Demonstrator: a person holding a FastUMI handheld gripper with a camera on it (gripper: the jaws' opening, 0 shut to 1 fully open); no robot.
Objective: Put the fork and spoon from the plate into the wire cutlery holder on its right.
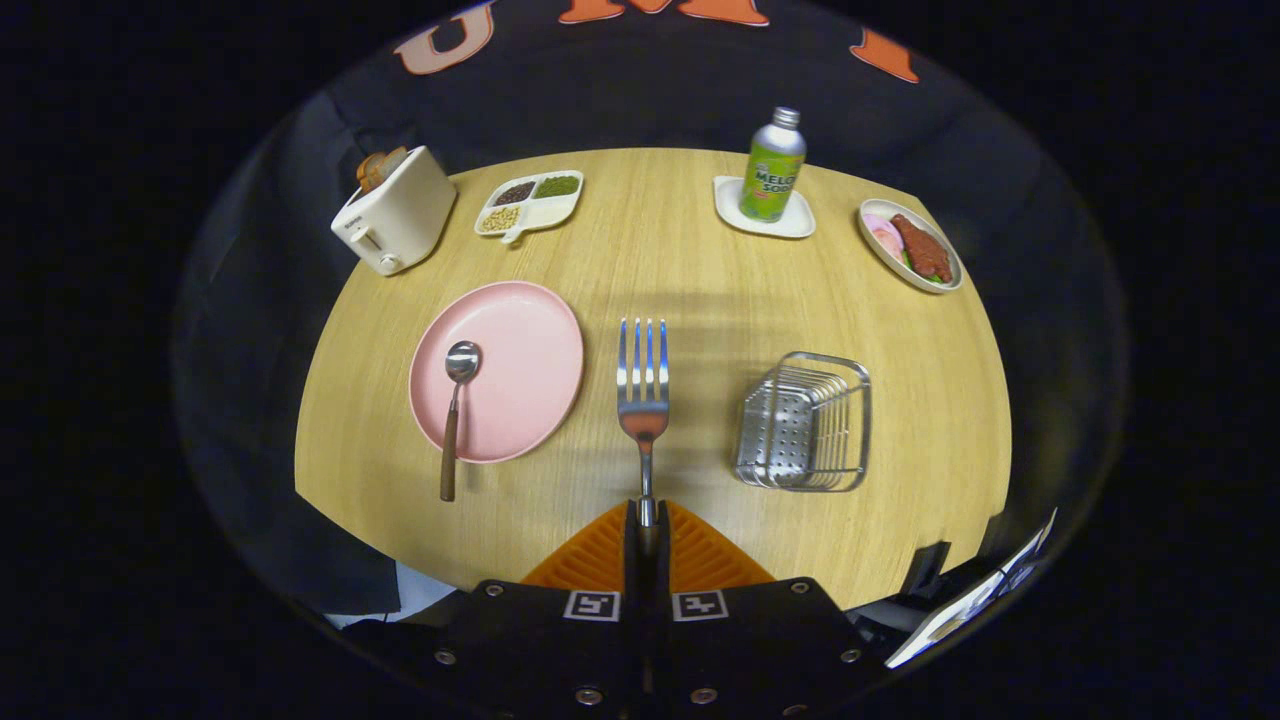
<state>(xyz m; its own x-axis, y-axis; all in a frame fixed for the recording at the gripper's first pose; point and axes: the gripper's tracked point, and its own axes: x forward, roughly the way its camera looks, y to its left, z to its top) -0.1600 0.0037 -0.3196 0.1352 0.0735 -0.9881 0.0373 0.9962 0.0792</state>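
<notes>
Gripper view: the tool [646,520] is clamped on the fork [643,385] by its handle, tines forward over the counter [700,260] between plate [520,350] and holder [806,422], likely for carrying right, while the spoon [456,400] waits on the plate.

Bottle [772,165] bears label; hand-held gripper [646,515] pinching fork [643,385] shows 2 markers [592,605].

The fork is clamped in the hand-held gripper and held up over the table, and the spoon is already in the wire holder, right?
Not quite. The fork is indeed clamped in the hand-held gripper, held up over the table, but the spoon is not in the wire holder: the gripper view shows it lying on the pink plate, handle over the rim.
</notes>
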